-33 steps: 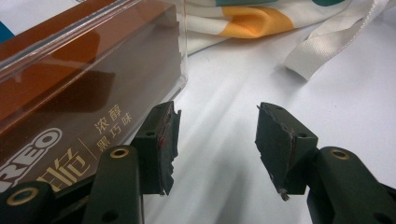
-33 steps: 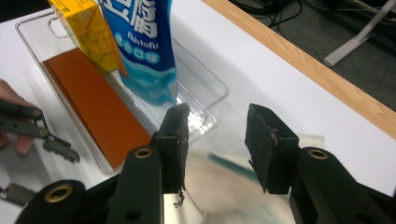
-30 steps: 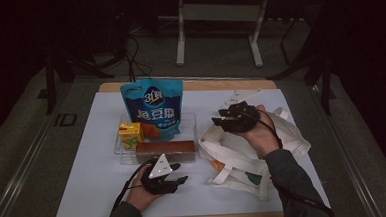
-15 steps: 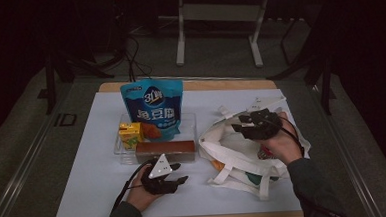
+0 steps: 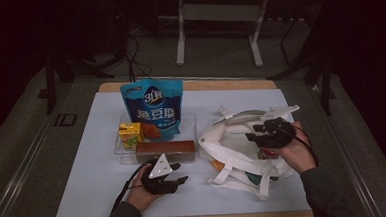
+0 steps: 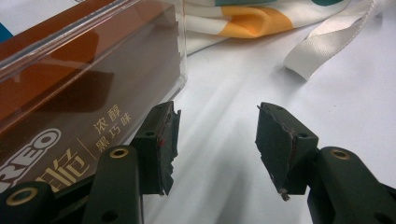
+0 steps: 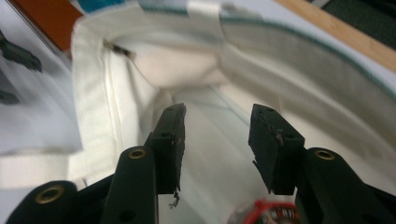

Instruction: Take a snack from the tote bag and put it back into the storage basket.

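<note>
We're mid-packing: our right gripper (image 5: 260, 133), jaws spread and empty, hangs over the white tote bag (image 5: 233, 151) at right. Our left gripper (image 6: 217, 140), spread too, must next pinch the brown Oreo box (image 6: 93, 88) just beside it.

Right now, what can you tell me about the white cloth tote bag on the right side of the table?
The white cloth tote bag lies slumped on the white table cover, mouth gaping toward the back. It looks like soft fabric with orange and teal print patches, and its white webbing straps trail loose at the front. The right gripper hovers at its mouth, fingers apart, looking into the pale lining. Something red-labelled shows beneath the gripper.
</note>
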Action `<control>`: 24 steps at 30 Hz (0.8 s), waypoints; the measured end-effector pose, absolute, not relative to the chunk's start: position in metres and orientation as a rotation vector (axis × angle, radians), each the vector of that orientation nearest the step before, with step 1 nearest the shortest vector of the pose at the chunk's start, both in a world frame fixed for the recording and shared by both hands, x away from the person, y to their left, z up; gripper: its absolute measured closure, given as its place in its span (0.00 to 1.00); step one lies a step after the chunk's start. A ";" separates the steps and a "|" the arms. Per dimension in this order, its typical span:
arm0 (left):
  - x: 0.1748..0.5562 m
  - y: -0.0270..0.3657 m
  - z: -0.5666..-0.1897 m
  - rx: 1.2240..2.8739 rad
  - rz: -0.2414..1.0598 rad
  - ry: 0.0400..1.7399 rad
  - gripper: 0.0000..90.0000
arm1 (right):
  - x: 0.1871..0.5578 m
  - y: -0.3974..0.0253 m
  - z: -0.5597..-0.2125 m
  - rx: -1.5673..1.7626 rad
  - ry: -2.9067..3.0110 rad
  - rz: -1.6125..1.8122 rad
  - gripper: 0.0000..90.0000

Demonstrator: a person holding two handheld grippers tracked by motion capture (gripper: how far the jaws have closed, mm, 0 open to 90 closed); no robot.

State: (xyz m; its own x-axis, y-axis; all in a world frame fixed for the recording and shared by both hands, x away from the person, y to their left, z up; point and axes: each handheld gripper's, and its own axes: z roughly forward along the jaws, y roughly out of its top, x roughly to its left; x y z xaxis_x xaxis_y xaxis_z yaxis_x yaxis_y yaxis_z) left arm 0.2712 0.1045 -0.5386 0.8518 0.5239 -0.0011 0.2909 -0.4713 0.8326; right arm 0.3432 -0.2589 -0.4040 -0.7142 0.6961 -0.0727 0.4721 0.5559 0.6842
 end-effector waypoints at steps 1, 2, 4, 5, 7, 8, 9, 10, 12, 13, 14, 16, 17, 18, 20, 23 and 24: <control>0.271 0.104 -0.539 2.093 0.316 0.593 0.53 | 0.342 -0.261 -0.406 0.969 2.460 0.927 0.61; 0.271 0.104 -0.539 2.093 0.317 0.592 0.53 | 0.342 -0.263 -0.409 0.974 2.460 0.920 0.60; 0.271 0.104 -0.539 2.094 0.318 0.591 0.53 | 0.341 -0.268 -0.413 0.989 2.463 0.905 0.60; 0.271 0.104 -0.539 2.093 0.316 0.593 0.53 | 0.340 -0.270 -0.415 0.994 2.466 0.890 0.60; 0.271 0.104 -0.539 2.092 0.315 0.594 0.53 | 0.339 -0.275 -0.419 1.002 2.467 0.868 0.59; 0.271 0.104 -0.539 2.091 0.313 0.595 0.53 | 0.339 -0.278 -0.420 1.006 2.468 0.861 0.58; 0.271 0.104 -0.539 2.091 0.313 0.595 0.53 | 0.339 -0.280 -0.421 1.015 2.471 0.854 0.58; 0.271 0.104 -0.539 2.092 0.315 0.595 0.53 | 0.339 -0.283 -0.422 1.017 2.466 0.851 0.57; 0.271 0.104 -0.539 2.093 0.315 0.594 0.53 | 0.338 -0.288 -0.424 1.026 2.462 0.849 0.54; 0.271 0.104 -0.539 2.094 0.316 0.594 0.53 | 0.337 -0.290 -0.425 1.036 2.455 0.843 0.53; 0.271 0.104 -0.539 2.094 0.316 0.594 0.53 | 0.337 -0.292 -0.426 1.044 2.454 0.837 0.53; 0.271 0.104 -0.539 2.094 0.317 0.594 0.53 | 0.336 -0.295 -0.428 1.049 2.458 0.822 0.52; 0.271 0.104 -0.539 2.095 0.316 0.594 0.53 | 0.336 -0.297 -0.429 1.050 2.453 0.816 0.51; 0.271 0.104 -0.539 2.095 0.316 0.594 0.53 | 0.336 -0.298 -0.430 1.057 2.451 0.810 0.50; 0.271 0.104 -0.539 2.095 0.317 0.593 0.52 | 0.335 -0.301 -0.431 1.069 2.443 0.808 0.47; 0.271 0.104 -0.539 2.096 0.317 0.592 0.52 | 0.336 -0.304 -0.432 1.084 2.435 0.799 0.43; 0.271 0.104 -0.539 2.096 0.317 0.593 0.52 | 0.336 -0.305 -0.433 1.084 2.435 0.789 0.42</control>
State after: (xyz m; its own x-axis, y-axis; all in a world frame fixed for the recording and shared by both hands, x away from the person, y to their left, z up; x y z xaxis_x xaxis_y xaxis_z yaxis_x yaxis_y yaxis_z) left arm 0.2713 0.1041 -0.5388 0.8517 0.5241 0.0002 0.2914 -0.4738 0.8310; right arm 0.3360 -0.3050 -0.4328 -0.6413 0.7613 -0.0958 0.5605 0.5500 0.6191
